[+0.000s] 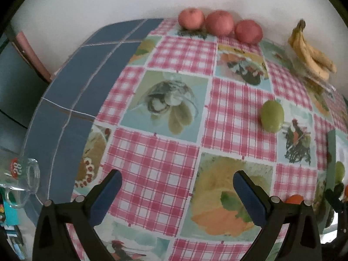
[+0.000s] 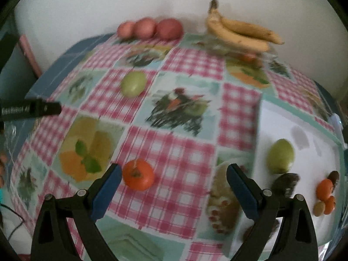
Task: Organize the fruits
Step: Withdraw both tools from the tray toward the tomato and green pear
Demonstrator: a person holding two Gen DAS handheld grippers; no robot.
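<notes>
The fruit lies scattered over a table covered by a checked cloth (image 2: 174, 150) printed with food pictures. In the right wrist view an orange persimmon (image 2: 138, 177) sits on the cloth just beyond the right gripper (image 2: 174, 190), close beside its left finger but not touching it. That gripper's jaws stand wide apart with nothing between them.

At 3 o'clock from the persimmon is a white tray (image 2: 304, 130) with a pale green rim. It holds a green apple (image 2: 280, 156), and at 4 o'clock from the apple, near the tray's right edge, a cluster of small orange fruits (image 2: 325, 193); a dark shape lies between them, too blurred to name.

A second green apple (image 2: 133, 83) rests on the cloth at 12 o'clock from the persimmon, well apart from it. Along the far edge, against the white wall, three red apples (image 2: 150, 28) stand in a row, touching. At their 3 o'clock a bunch of bananas (image 2: 241, 32) lies on something clear that I cannot identify.

In the left wrist view the left gripper (image 1: 177, 190) hovers over the cloth, jaws also wide and empty. The loose green apple (image 1: 272, 115) is at 1 o'clock from it, the red apples (image 1: 219, 22) at 12 o'clock, the bananas (image 1: 311, 56) at 2 o'clock. A glass mug (image 1: 19, 180) shows at 9 o'clock, off the table's edge.
</notes>
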